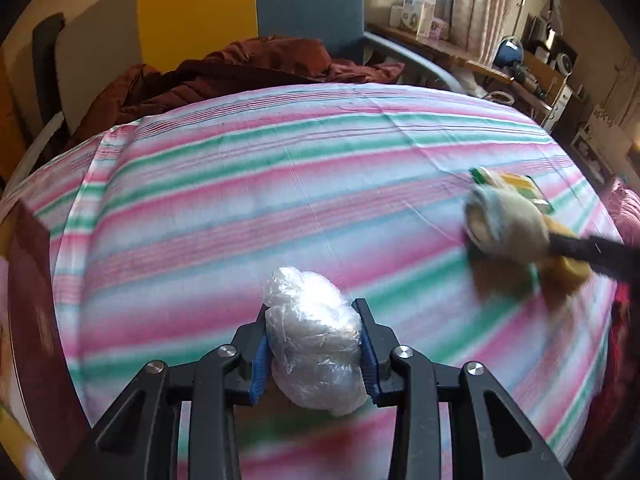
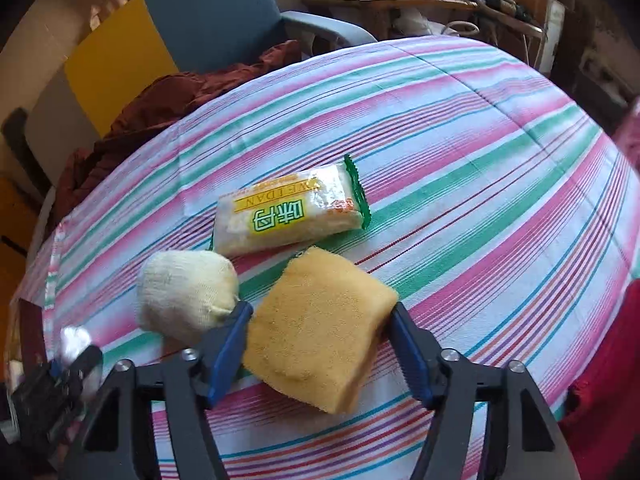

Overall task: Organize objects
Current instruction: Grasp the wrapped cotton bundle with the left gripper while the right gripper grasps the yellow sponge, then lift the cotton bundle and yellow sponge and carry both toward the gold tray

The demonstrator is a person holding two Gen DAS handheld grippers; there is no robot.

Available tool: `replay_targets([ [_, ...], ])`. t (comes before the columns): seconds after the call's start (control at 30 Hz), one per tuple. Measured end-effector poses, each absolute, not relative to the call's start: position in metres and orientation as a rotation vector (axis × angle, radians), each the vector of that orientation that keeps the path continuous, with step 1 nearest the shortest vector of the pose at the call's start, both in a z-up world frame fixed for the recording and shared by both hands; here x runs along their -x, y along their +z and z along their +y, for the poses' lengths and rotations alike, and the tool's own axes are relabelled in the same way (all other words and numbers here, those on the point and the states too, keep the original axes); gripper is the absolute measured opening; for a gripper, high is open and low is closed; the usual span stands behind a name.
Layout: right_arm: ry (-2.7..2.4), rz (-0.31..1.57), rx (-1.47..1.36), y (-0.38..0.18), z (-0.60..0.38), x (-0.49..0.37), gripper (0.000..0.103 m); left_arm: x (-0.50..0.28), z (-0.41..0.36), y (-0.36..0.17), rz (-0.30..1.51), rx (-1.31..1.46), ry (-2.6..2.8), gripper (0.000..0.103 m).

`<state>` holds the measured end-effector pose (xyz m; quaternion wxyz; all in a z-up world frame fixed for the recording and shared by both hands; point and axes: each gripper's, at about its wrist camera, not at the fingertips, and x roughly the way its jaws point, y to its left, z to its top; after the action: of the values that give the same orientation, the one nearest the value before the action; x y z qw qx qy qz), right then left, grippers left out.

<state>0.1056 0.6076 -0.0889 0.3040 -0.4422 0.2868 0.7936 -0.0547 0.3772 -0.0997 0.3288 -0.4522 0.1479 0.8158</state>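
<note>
Left tongs (image 1: 314, 344) clamp a crumpled clear plastic bundle (image 1: 316, 340) above the near edge of the striped cloth (image 1: 240, 184) covering the desk. From the right wrist, the right tongs (image 2: 320, 336) close around a yellow sponge (image 2: 320, 328), both pads touching its sides. A cream cloth ball (image 2: 186, 294) sits just left, a snack packet (image 2: 288, 212) behind, mid-desk.

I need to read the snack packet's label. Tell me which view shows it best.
The right wrist view: the snack packet lies whole and sharp behind the sponge. The left wrist view shows only a blurred corner behind the rolled sock.
</note>
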Motion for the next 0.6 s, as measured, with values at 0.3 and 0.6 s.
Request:
replay_targets([
  [0.3, 2.078, 0.672, 1.231, -0.085, 0.604, -0.106, 0.065, 0.042, 0.364, -0.102, 0.355, 1.096, 2.105, 0.037],
  [0.6, 2.113, 0.618, 1.066, -0.058, 0.608, -0.110, 0.065, 0.044, 0.363, -0.104, 0.330, 1.090, 2.099, 0.037],
])
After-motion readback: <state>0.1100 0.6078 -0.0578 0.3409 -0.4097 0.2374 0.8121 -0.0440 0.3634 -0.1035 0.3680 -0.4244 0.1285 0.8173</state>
